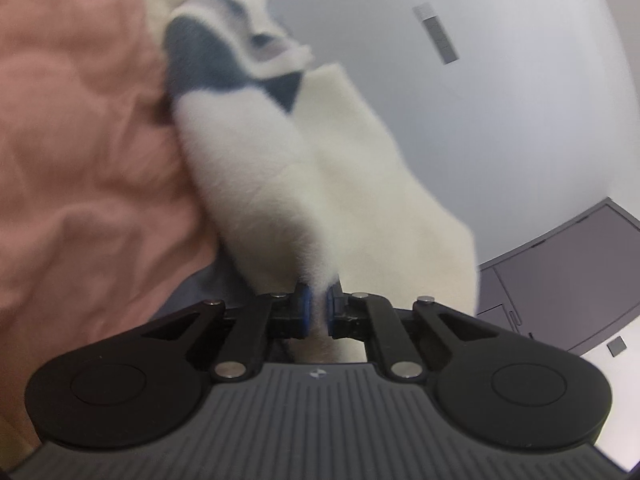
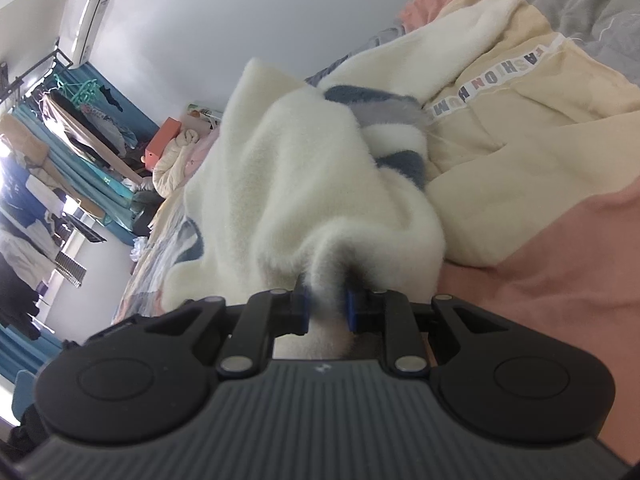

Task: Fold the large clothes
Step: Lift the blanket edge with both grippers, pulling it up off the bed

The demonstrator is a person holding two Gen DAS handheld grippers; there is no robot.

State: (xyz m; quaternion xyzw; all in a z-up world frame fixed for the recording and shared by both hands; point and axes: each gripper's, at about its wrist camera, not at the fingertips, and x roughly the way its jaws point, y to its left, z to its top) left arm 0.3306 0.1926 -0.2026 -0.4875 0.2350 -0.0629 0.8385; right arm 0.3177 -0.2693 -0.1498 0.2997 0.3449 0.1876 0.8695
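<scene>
The left gripper [image 1: 317,308] pinches fleece between nearly closed jaws; the right gripper [image 2: 327,307] seemingly clamps a thicker bunch.

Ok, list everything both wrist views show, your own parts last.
fleece garment: one, white with blue-grey patches, gripped at two spots, draped on the bed
cream cloth: one, pale yellow, lettered strip, beside the fleece
pink bedding: one, pink, under and beside the fleece
air conditioner: one, white, high on the wall
clothes rack: one, crowded with clothes before blue curtains
orange box: one, near the rack
left tongs: black, blue pads, shut on fleece
right tongs: black, blue pads, shut on fleece
</scene>
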